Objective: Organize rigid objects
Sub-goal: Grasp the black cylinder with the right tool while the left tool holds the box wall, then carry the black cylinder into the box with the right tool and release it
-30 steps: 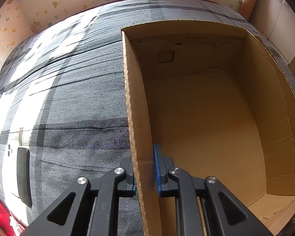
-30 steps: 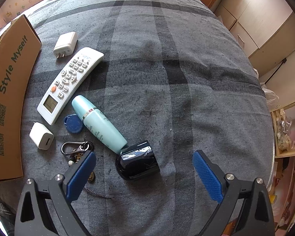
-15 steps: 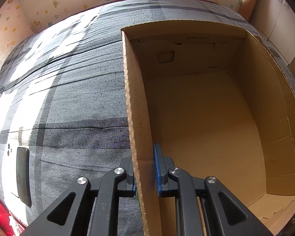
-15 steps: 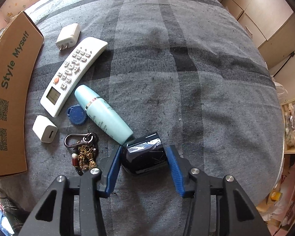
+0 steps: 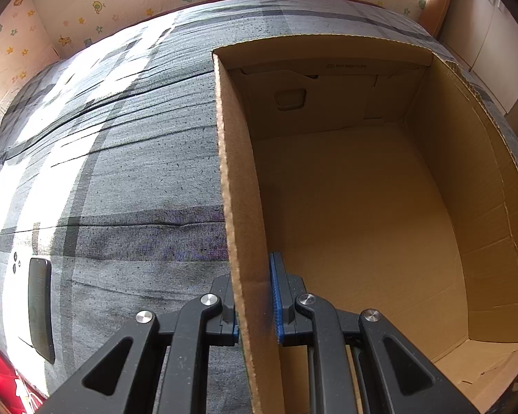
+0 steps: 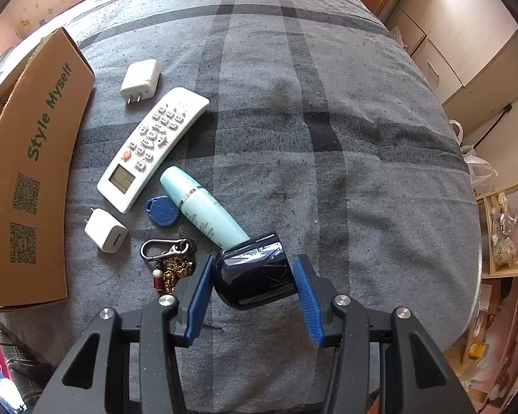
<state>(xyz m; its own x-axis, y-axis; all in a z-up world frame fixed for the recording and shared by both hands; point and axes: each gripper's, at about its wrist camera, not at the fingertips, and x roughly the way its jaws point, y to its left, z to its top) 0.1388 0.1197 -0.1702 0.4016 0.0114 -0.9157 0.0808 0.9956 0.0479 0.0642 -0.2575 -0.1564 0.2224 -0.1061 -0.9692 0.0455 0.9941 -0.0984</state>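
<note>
Two tongs at work: my right gripper (image 6: 253, 277) had just snapped from wide open onto the dark cup (image 6: 255, 270) — raised off the bedspread (image 6: 328, 138) — while my left gripper (image 5: 255, 296) stayed clamped on the cardboard box (image 5: 238, 207) wall.

left tongs (image 5: 255, 302): clamped, angled steeply down | right tongs (image 6: 253, 281): gripping, angled steeply down

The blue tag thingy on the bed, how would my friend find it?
Start at the long white remote control beside the cardboard box. Just below its screen end, against the pale teal bottle, lies the blue key fob. It is the only small, flat, blue teardrop there.
</note>
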